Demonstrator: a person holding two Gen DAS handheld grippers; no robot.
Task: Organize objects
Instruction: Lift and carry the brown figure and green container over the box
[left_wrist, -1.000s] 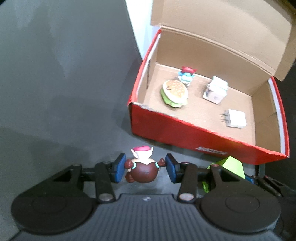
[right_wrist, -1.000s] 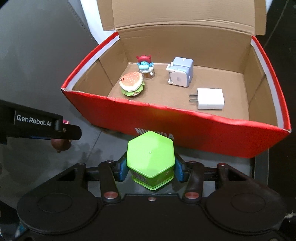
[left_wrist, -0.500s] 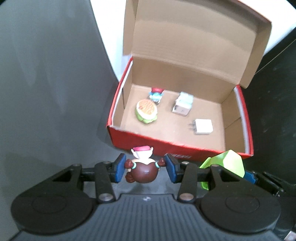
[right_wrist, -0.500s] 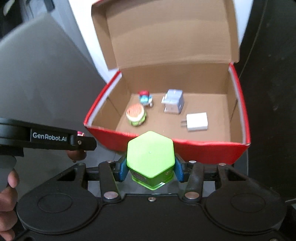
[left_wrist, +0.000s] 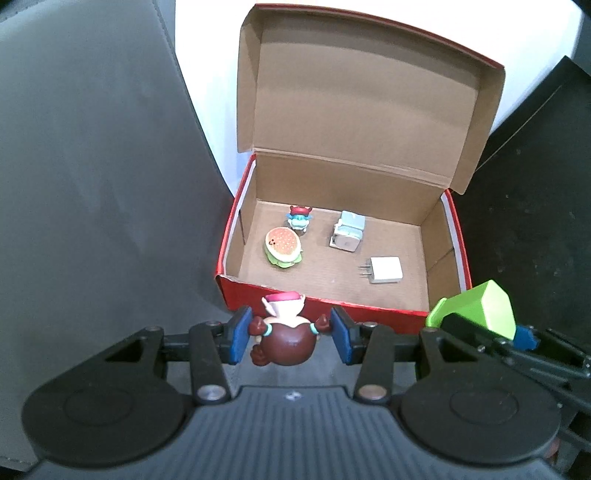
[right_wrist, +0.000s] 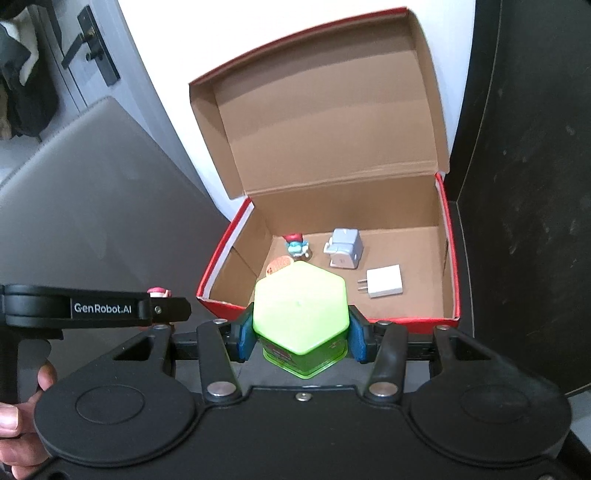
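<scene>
My left gripper (left_wrist: 287, 334) is shut on a small brown figurine (left_wrist: 286, 339) with a pink cap, held just before the front wall of the red shoebox (left_wrist: 321, 308). My right gripper (right_wrist: 301, 334) is shut on a green hexagonal box (right_wrist: 301, 308), also in front of the shoebox (right_wrist: 221, 258); that green box (left_wrist: 480, 308) shows at the right of the left wrist view. Inside the shoebox lie a toy burger (left_wrist: 282, 247), a red-capped blue figure (left_wrist: 300, 218), a pale blue cube (left_wrist: 347, 236) and a white charger (left_wrist: 384, 270). The green box hides most of the burger (right_wrist: 279, 264) in the right wrist view.
The box lid (left_wrist: 362, 103) stands open against a white wall. A grey padded surface (left_wrist: 92, 184) lies to the left, a black surface (left_wrist: 535, 203) to the right. A door with a handle (right_wrist: 88, 44) is at far left. A hand (right_wrist: 14, 424) grips the left tool.
Both grippers have risen and drawn back from the shoebox, each still holding its object. The box looks smaller and its whole lid has come into view.
</scene>
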